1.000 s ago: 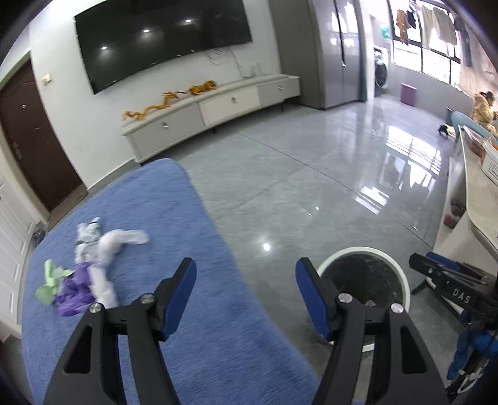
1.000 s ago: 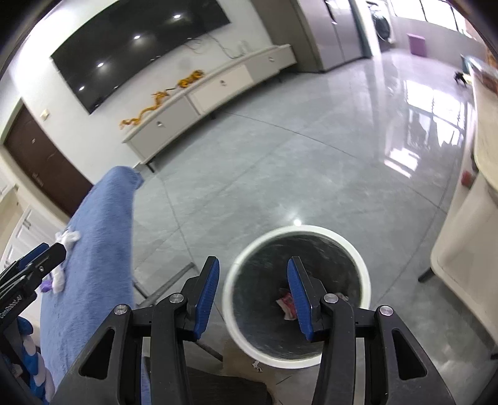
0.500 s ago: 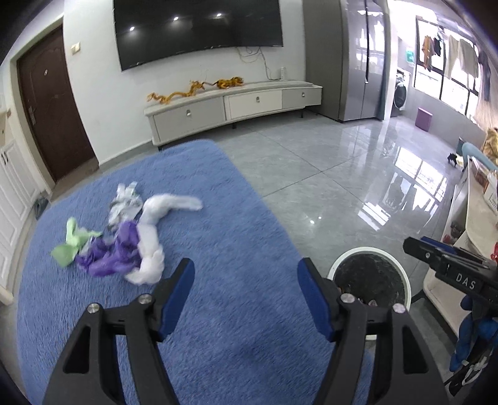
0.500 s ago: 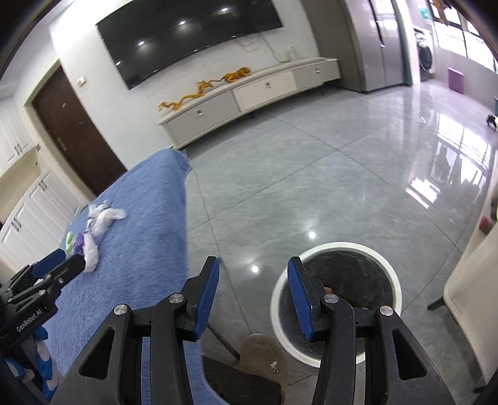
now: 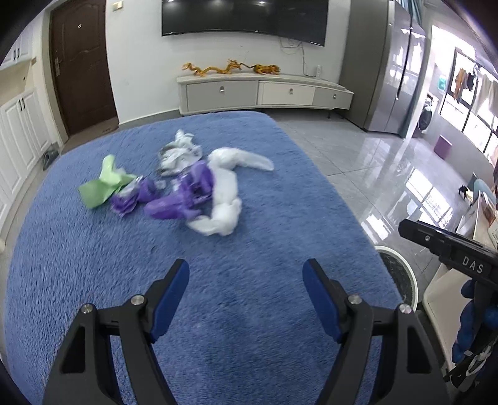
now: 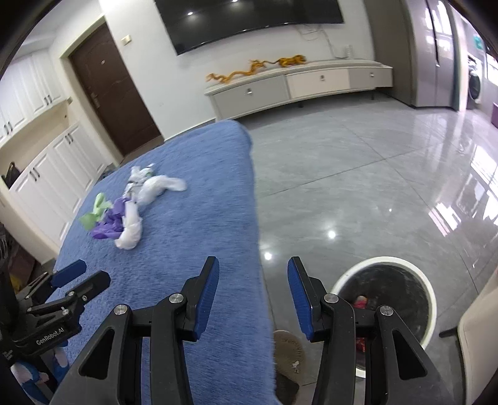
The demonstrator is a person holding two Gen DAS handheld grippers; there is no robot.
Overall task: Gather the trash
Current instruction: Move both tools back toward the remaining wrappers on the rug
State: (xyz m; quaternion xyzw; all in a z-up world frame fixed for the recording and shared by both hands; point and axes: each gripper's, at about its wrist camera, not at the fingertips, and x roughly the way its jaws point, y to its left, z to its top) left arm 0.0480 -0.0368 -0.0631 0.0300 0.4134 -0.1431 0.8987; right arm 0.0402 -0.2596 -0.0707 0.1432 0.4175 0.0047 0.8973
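Left gripper (image 5: 246, 293): nearest the lens, blue-padded jaws opening wide over the blue fleece cover (image 5: 93, 264), nothing between them.
Right gripper (image 6: 252, 288): jaws parted, empty, poised over the cover's right edge, above grey floor tiles (image 6: 358, 174).
Bin (image 6: 386, 264): white-rimmed, dark-lined, on the floor just right of the cover; a red scrap (image 6: 361, 301) lies inside.
Trash pile (image 5: 186, 183): on the cover beyond the left gripper, toward the far left; blurred, so finer detail cannot be told.
Pile make-up: white plastic bag (image 5: 227, 190) on the right, purple wrapper (image 5: 174, 199) in the middle, green paper (image 5: 104, 183) on the left, crumpled printed wrapper (image 5: 180, 152) farthest.
Far wall: low white cabinet (image 5: 264, 93), dark screen (image 5: 246, 15) above, brown door (image 5: 82, 62) at left.
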